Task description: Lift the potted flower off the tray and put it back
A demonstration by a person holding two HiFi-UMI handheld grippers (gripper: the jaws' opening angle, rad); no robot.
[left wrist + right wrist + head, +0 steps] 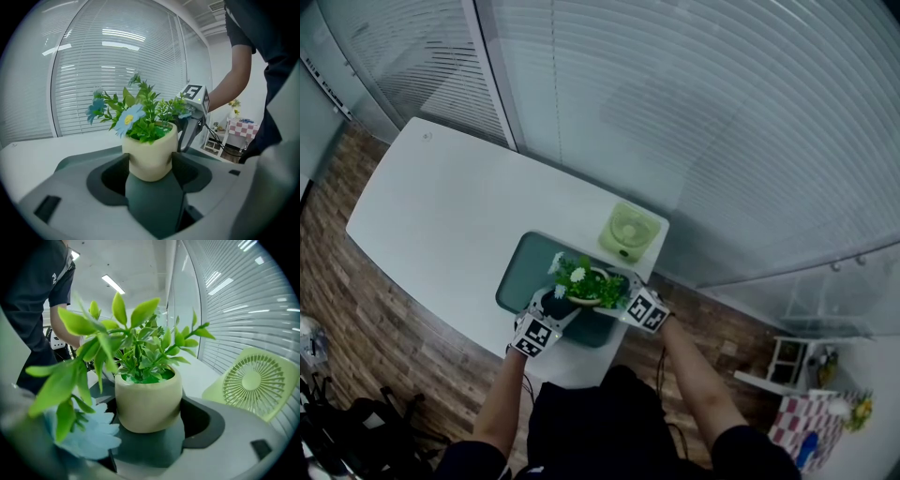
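Rounded cream pot [149,151], leafy — left gripper [150,163] pinching

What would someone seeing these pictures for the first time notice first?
Most striking is the potted flower, a cream pot of green leaves and blue blooms, gripped from opposite sides by the left claw and the right claw over the dark tray near the white table's front edge. Next comes the pale green fan, standing just beyond the tray's far right corner.
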